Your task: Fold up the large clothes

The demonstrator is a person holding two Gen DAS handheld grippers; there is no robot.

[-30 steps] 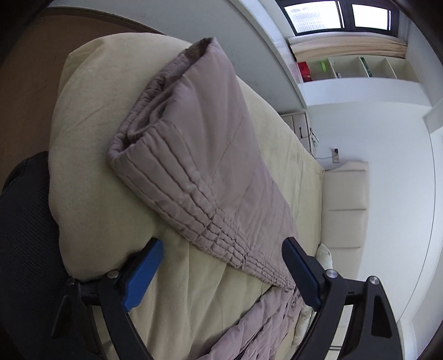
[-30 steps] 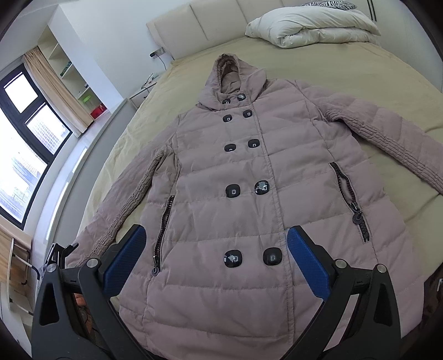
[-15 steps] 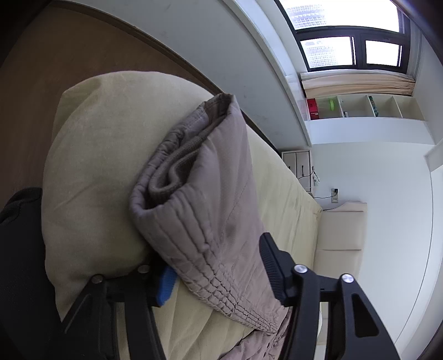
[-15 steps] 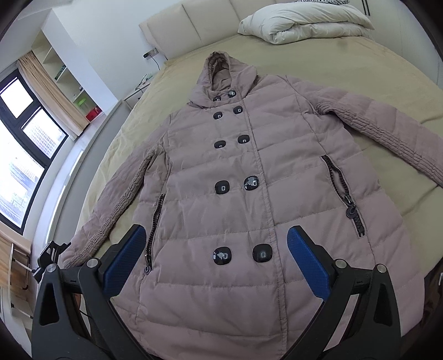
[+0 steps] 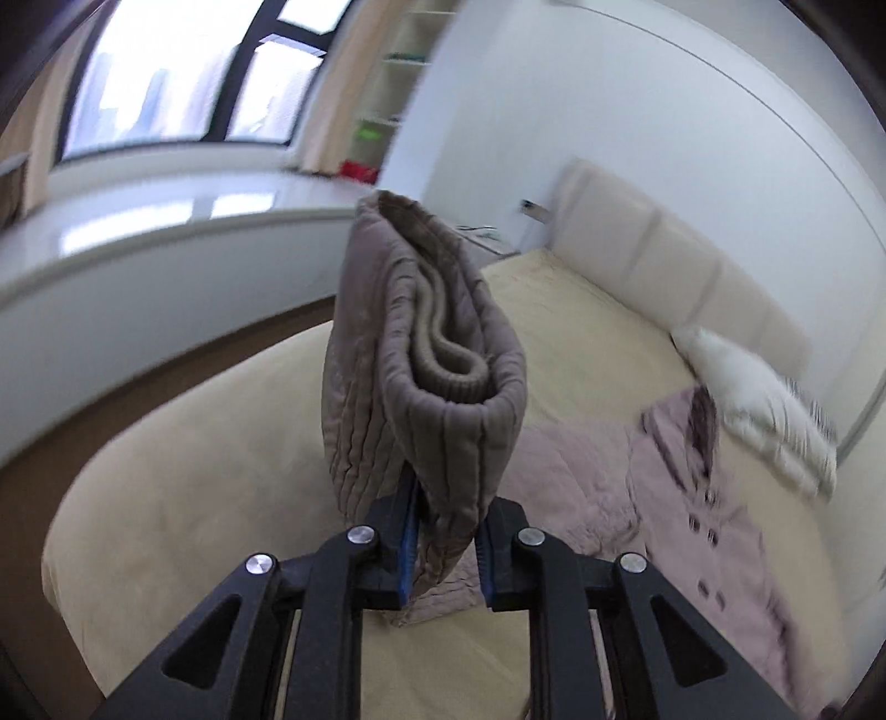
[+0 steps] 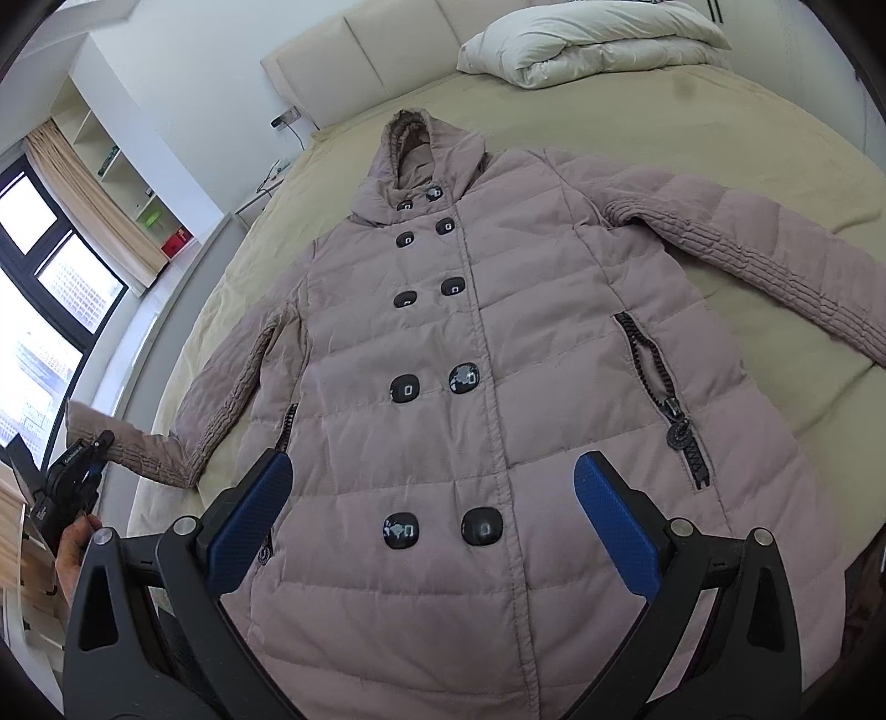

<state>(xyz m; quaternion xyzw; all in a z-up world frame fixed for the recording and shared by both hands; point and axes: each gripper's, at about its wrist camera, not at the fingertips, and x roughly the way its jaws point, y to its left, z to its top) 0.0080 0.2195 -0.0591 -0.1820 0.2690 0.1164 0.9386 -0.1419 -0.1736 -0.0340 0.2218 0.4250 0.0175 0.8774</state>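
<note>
Coat (image 6: 498, 387) lies buttoned, face-up on beige bed (image 6: 747, 138) beside window (image 6: 50, 288).

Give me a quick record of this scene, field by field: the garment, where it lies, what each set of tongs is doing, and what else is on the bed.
garment: mauve hooded coat, front up, buttoned
surface: beige bed
left tongs: jaws closing on the sleeve cuff, cuff lifted off the bed
right tongs: open, empty, above the coat's lower front
other sleeve: lying flat, spread outward
also on bed: white duvet by the headboard
</note>
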